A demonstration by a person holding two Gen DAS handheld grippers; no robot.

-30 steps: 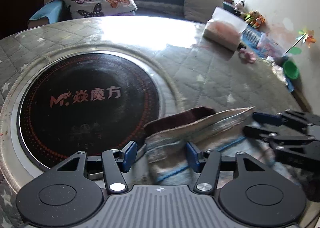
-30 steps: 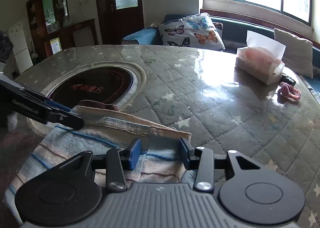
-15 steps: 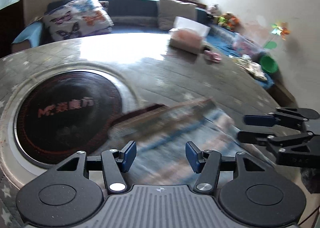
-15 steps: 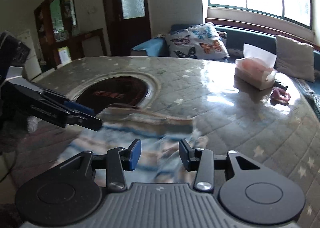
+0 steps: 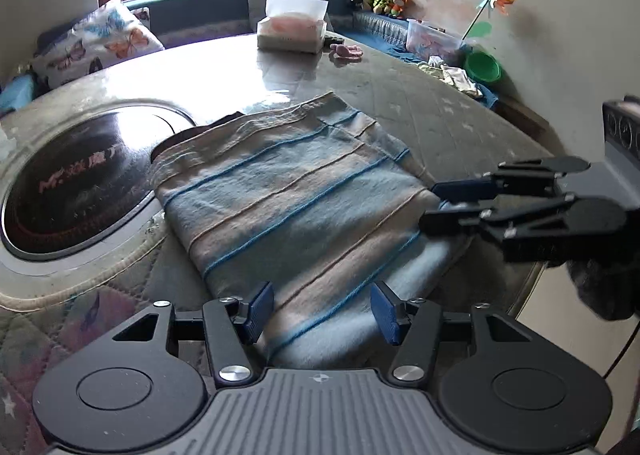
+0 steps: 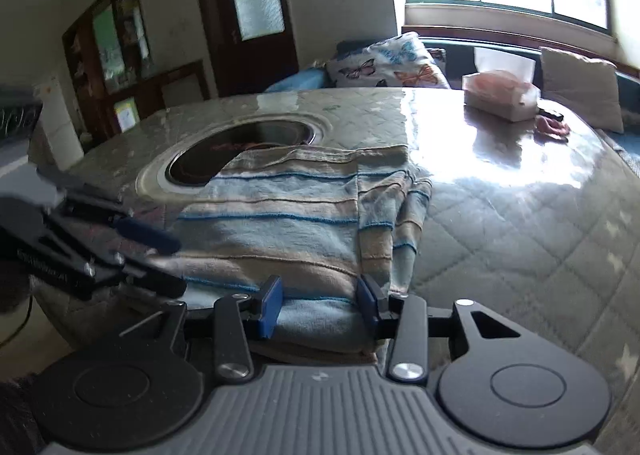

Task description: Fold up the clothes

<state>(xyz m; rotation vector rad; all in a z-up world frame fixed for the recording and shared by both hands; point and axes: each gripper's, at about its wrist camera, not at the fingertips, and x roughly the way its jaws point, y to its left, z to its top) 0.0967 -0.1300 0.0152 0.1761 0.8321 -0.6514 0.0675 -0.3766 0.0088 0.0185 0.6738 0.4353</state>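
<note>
Your left gripper (image 5: pixel 322 309) hangs over the near edge of the striped garment (image 5: pixel 288 191), its blue fingers (image 5: pixel 260 309) parted, one to each side above the cloth. No pad presses on the fabric, so it grips nothing.

Your right gripper (image 6: pixel 318 309) sits at the garment's near right corner, fingers (image 6: pixel 271 307) partly apart with the thick folded edge filling the gap between them. Whether the pads actually pinch that edge or merely straddle it cannot be told from either view. In the left wrist view the same gripper shows from the side at the cloth's right edge, fingers one above the other, and contact is again unclear.

The garment lies flat on the quilted bench (image 5: pixel 440 115), folded into a rough rectangle, with a narrower folded layer along its right side. Its far left corner overlaps the rim of the dark round cooktop (image 5: pixel 76 183). A tissue box (image 5: pixel 292 29) stands well apart at the far side.
</note>
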